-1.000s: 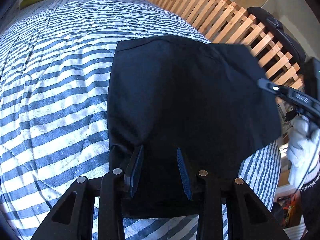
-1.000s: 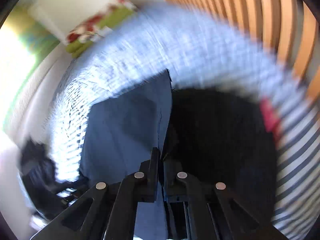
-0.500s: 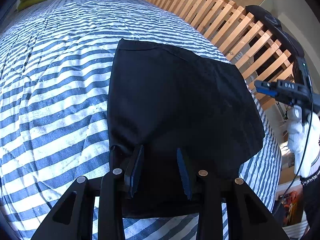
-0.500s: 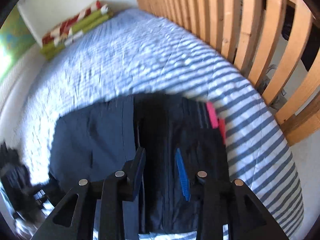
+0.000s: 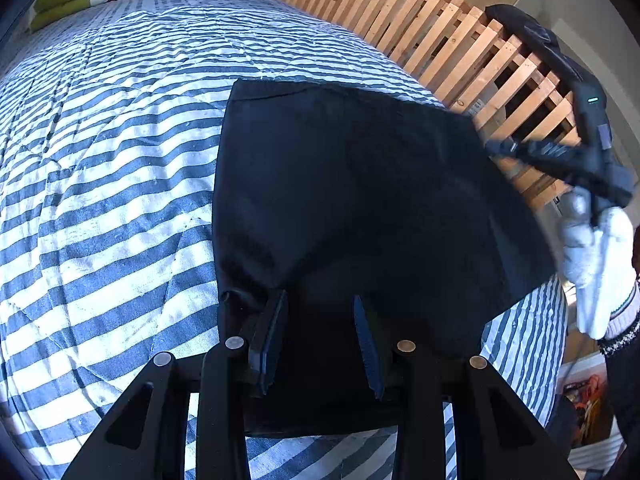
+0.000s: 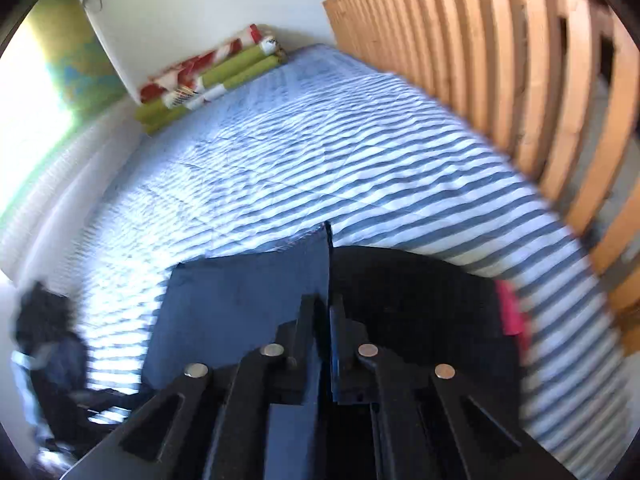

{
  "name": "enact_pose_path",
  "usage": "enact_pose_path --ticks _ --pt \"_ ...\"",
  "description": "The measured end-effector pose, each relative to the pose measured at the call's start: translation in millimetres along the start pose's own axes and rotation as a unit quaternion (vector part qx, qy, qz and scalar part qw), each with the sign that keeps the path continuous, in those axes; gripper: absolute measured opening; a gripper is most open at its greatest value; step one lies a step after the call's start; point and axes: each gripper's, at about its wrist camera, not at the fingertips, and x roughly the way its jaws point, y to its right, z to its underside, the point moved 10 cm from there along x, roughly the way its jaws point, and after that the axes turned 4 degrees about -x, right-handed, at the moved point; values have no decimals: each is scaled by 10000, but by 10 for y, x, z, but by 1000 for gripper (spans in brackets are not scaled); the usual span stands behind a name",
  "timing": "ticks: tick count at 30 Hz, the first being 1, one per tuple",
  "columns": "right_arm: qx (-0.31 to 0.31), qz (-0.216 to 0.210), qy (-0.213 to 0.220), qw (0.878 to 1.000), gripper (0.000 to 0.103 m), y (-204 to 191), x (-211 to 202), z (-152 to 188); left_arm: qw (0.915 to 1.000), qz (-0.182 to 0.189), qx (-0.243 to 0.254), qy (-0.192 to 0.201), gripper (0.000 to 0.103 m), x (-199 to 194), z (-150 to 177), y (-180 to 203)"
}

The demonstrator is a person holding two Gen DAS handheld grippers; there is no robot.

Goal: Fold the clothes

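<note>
Left gripper jaws apart over the black garment; long axis six to twelve. Only the right wrist view shows the right gripper clamped on its raised edge; a red patch at three.

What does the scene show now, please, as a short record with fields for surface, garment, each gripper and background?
surface: blue-and-white striped quilted bedcover
garment: black cloth garment, lying on the bedcover, its right edge lifted
left gripper: jaws open, over the garment's near edge, nothing between them
right gripper: jaws shut on a raised fold of the garment
hand: white knitted glove holding the right gripper
background: wooden slatted frame beside the bed; green and red folded cushions at the far end
</note>
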Motion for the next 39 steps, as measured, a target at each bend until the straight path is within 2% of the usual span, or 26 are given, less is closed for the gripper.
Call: enact_pose_path --ticks 1,2,3,5,7,9,10,11,12,14,15,17,20,22,24,26,28,30,31,32,33,34,35,36,38,39 --pt "-128 584 -356 9976 18 133 136 80 10000 11 -1 0 36 1 -2 -2" --pt "-110 748 -547 9956 19 200 213 122 10000 18 -8 -2 36 2 -3 -2" --pt "184 660 -636 9956 19 292 252 150 10000 29 -15 -2 36 1 -4 -5" --pt "701 331 -270 9966 19 350 138 65 10000 51 -24 4 36 -3 0 -15" --pt "620 -189 100 9978 19 155 25 -83 10000 52 -33 -2 36 -12 4 -29" --pt "260 -958 86 9950 20 -242 44 -128 10000 41 -29 -7 37 -16 5 -32" --pt "36 -1229 -53 9924 20 -440 109 -104 10000 40 -27 -10 37 -16 4 -32" --pt "-149 -1317 -162 9910 20 -548 181 -68 10000 42 -36 -15 36 -18 4 -34" --pt "-432 -1189 -345 9914 20 -645 322 0 10000 46 -48 -31 37 -22 5 -34" --pt "-996 -217 -541 9933 15 -586 556 102 9999 55 -62 -118 37 -38 9 -33" --pt "-1172 72 -539 9916 8 -552 599 119 9998 46 -78 -181 37 -64 11 -37" --pt "-1110 171 -416 9928 12 -510 467 114 9998 8 -64 -189 37 -143 15 -57" --pt "-1120 -493 -192 9923 14 -765 50 182 9999 -15 -155 -1 38 -331 5 -117" --pt "-1337 -942 -155 9864 23 -1016 -167 331 9994 -16 -308 146 38 -464 -3 -194" --pt "-1640 -991 -314 9810 31 -1194 -167 570 9983 -130 -539 204 50 -551 10 -324" --pt "-1778 -776 -510 9797 31 -1182 -38 772 9967 -274 -746 160 60 -575 55 -453" --pt "-1706 -507 -888 9800 32 -1095 237 963 9951 -338 -931 65 62 -550 117 -538" --pt "-1686 -505 -861 9806 32 -1102 236 981 9932 -181 -1144 -101 62 -484 197 -542" --pt "-1593 -595 -962 9807 32 -1105 206 964 9925 -132 -1201 -186 62 -442 230 -523" --pt "-1365 -900 -949 9820 32 -1121 139 929 9932 -214 -1130 -177 62 -420 244 -499" --pt "-1159 -1181 -860 9825 32 -1125 59 880 9940 -284 -1046 -131 61 -404 252 -463" --pt "-1045 -1217 -676 9847 32 -1091 -30 793 9949 -289 -964 -123 61 -389 258 -417" --pt "-1047 -1111 -577 9866 32 -1059 -63 765 9948 -250 -979 -109 59 -374 262 -387" --pt "-1099 -994 -565 9873 33 -1033 -52 754 9945 -231 -1021 -96 48 -363 268 -378" --pt "-1280 -811 -1041 9830 33 -1013 138 894 9932 -375 -1096 -63 27 -337 261 -397" --pt "-1359 -791 -1277 9793 33 -1012 252 964 9927 -415 -1131 7 14 -338 225 -390"
